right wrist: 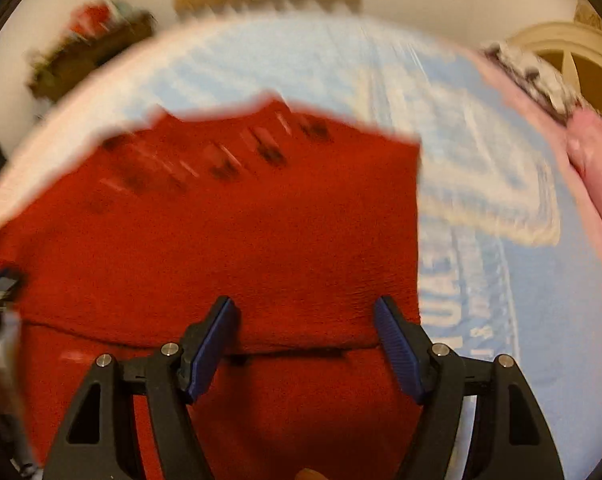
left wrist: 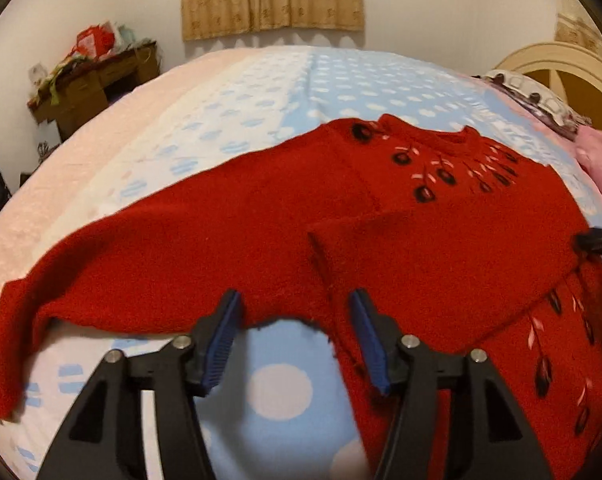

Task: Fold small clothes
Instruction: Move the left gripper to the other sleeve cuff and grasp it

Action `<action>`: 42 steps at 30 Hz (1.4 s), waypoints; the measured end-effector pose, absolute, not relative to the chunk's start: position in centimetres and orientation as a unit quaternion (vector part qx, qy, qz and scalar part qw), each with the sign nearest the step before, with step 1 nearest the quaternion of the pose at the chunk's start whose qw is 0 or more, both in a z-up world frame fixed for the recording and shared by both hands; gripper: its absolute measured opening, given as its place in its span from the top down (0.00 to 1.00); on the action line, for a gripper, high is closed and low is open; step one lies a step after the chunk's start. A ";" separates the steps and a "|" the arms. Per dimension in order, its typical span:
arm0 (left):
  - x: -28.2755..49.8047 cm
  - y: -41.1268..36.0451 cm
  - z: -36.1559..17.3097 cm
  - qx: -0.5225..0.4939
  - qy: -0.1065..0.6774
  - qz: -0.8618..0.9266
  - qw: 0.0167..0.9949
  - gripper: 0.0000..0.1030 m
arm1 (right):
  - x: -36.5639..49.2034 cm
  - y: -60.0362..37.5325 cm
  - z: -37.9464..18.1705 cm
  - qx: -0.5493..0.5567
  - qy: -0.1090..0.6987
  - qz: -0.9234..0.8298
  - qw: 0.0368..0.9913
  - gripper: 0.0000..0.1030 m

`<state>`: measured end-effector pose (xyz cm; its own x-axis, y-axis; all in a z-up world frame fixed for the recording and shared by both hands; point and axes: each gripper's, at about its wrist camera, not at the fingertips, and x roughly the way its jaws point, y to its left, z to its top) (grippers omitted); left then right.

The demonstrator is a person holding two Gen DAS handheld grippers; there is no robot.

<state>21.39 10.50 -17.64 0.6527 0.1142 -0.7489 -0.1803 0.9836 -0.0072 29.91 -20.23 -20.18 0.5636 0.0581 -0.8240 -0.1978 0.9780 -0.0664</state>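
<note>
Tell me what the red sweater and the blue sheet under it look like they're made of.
The red sweater looks like a thick knit, probably wool or acrylic, with a fuzzy matte surface and a fraying edge. Its dark and pink leaf motifs seem knitted or stitched in. The blue sheet looks like thin, smooth woven cloth, likely cotton or a blend, with flat printed white dots.

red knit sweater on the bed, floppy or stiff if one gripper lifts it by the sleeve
Probably floppy: the red knit sweater drapes flat with soft folds. Its long sleeve would likely trail. The fuzzy knit should grip the ribbed pads, not slip.
</note>
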 end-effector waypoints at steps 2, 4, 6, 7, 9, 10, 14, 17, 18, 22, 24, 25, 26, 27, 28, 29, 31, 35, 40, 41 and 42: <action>20.9 10.7 -17.4 -0.050 0.406 0.071 0.910 0.37 | 29.3 -19.8 -19.6 -0.078 0.465 0.056 0.880 0.29; 20.3 11.1 -17.0 -0.066 0.399 0.065 0.912 0.37 | 28.1 -18.5 -18.4 -0.086 0.456 0.054 0.884 0.29; 20.1 11.2 -16.9 -0.063 0.394 0.076 0.914 0.31 | 26.9 -16.1 -17.1 -0.088 0.438 0.089 0.890 0.29; 20.2 11.2 -17.1 -0.055 0.397 0.088 0.912 0.30 | 26.0 -14.4 -16.6 -0.090 0.431 0.112 0.891 0.29; 20.0 11.3 -17.4 -0.054 0.402 0.097 0.909 0.30 | 25.0 -11.4 -16.4 -0.098 0.420 0.150 0.889 0.29; 19.8 11.5 -17.6 -0.061 0.406 0.093 0.907 0.30 | 24.3 -9.5 -16.5 -0.104 0.414 0.175 0.887 0.29; 18.8 12.1 -17.9 -0.075 0.411 0.093 0.904 0.30 | 23.9 -4.9 -18.8 -0.107 0.413 0.212 0.879 0.29; 18.1 12.7 -17.6 -0.078 0.408 0.098 0.904 0.28 | 23.4 -2.6 -21.4 -0.123 0.427 0.214 0.870 0.29; 17.9 12.9 -17.4 -0.079 0.408 0.098 0.904 0.27 | 22.8 -2.4 -21.3 -0.134 0.413 0.209 0.877 0.29; 16.8 14.2 -16.4 -0.083 0.400 0.104 0.907 0.26 | 21.7 -1.6 -20.5 -0.143 0.424 0.246 0.860 0.29; 16.1 14.9 -15.9 -0.079 0.395 0.109 0.909 0.26 | 21.0 -1.1 -19.4 -0.146 0.399 0.252 0.869 0.29; 15.7 15.4 -15.7 -0.077 0.393 0.114 0.909 0.26 | 20.7 -0.7 -18.9 -0.146 0.383 0.254 0.876 0.29; 15.3 15.9 -15.4 -0.075 0.391 0.121 0.909 0.26 | 20.7 -0.3 -18.7 -0.143 0.380 0.261 0.876 0.29; 14.9 16.4 -15.3 -0.075 0.389 0.125 0.910 0.26 | 21.0 0.1 -18.7 -0.139 0.385 0.268 0.872 0.29; 14.5 17.1 -15.0 -0.074 0.387 0.132 0.910 0.25 | 21.0 0.6 -19.1 -0.136 0.397 0.277 0.864 0.29; 14.0 17.9 -14.8 -0.072 0.385 0.140 0.909 0.24 | 21.1 1.2 -19.9 -0.133 0.418 0.288 0.851 0.30; 13.2 19.3 -14.6 -0.068 0.385 0.157 0.907 0.23 | 20.4 2.1 -21.3 -0.133 0.433 0.295 0.841 0.36; 10.7 22.8 -13.9 -0.064 0.379 0.196 0.902 0.22 | 18.5 2.9 -21.2 -0.159 0.406 0.300 0.848 0.59; 8.4 27.0 -14.0 -0.079 0.371 0.247 0.892 0.18 | 18.9 3.1 -21.5 -0.158 0.409 0.301 0.847 0.60; 8.1 27.8 -14.1 -0.085 0.371 0.257 0.889 0.18 | 18.9 3.0 -21.4 -0.155 0.408 0.301 0.848 0.62; 7.8 28.5 -14.3 -0.089 0.372 0.266 0.885 0.18 | 19.0 3.0 -21.2 -0.154 0.407 0.300 0.849 0.67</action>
